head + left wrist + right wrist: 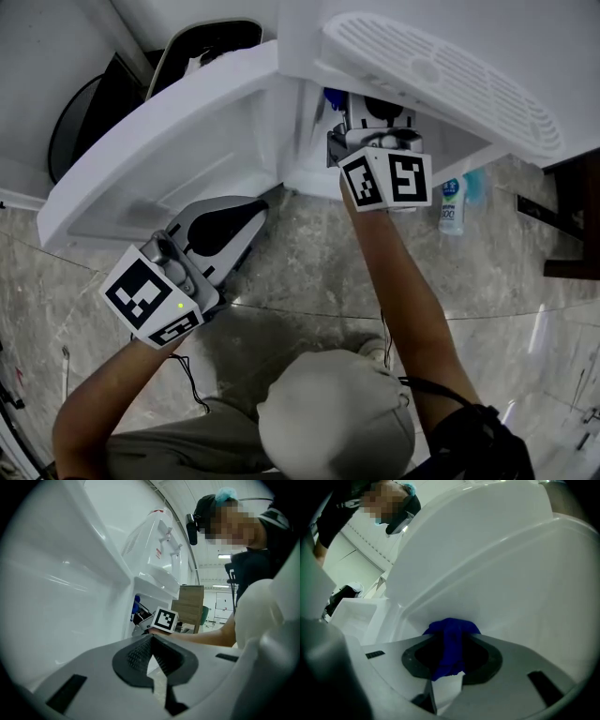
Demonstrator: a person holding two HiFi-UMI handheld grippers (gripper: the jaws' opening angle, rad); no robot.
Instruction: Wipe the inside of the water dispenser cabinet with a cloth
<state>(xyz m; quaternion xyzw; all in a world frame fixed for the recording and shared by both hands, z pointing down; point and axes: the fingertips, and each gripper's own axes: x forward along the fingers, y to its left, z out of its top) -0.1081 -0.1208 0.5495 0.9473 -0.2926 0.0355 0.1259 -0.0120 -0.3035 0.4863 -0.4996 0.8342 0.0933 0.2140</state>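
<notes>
The white water dispenser's cabinet [309, 131] stands open, its door [159, 141] swung out to the left. My right gripper [361, 108] reaches up into the cabinet, shut on a blue cloth [333, 97]. In the right gripper view the cloth [450, 648] is bunched between the jaws of the right gripper [451, 630] and lies against the white inner wall [497, 583]. My left gripper [261, 208] hangs low by the door's bottom edge. In its own view the left gripper [150, 638] has its tips together with nothing between them, and the cloth [136, 604] shows inside the cabinet.
The dispenser's drip grille [441, 75] juts out above my right arm. A small bottle [452, 202] stands on the marble floor beside the cabinet. A dark round bin [84, 122] sits behind the door at left, and dark furniture [572, 225] at right.
</notes>
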